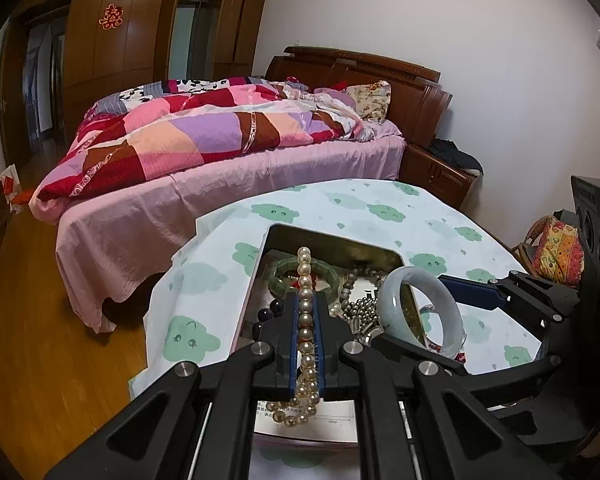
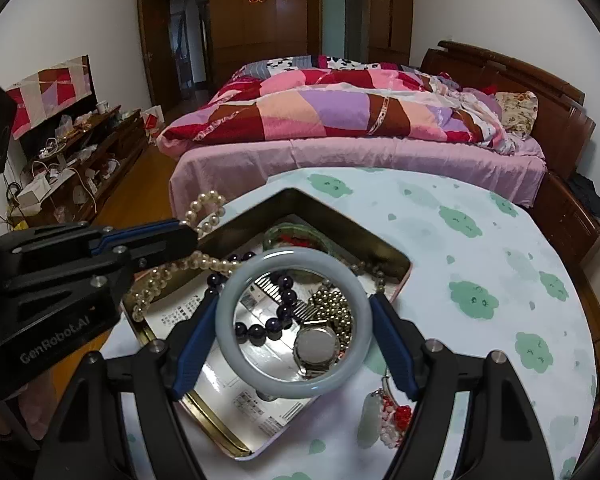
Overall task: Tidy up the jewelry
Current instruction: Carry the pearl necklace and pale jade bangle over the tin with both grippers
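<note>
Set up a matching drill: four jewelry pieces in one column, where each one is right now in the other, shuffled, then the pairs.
1. pearl strand
2. pale jade bangle
3. wristwatch
4. red-beaded pendant

A. lying in the tin
B. on the tablecloth, outside the tin
C. clamped in the left gripper
D. between the right gripper's fingers

Pairs: 1-C, 2-D, 3-A, 4-B

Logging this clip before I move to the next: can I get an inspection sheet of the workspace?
Surface: round table, cloud-print cloth.
Job's things: open tin box holding purple beads, green bangle, watch; red-and-white charm lies outside.
Clutter: nothing seen.
Grippers: left gripper shut on pearl strand; right gripper shut on pale jade bangle.
Cables: wires on TV cabinet.
Surroundings: bed, wardrobe.
</note>
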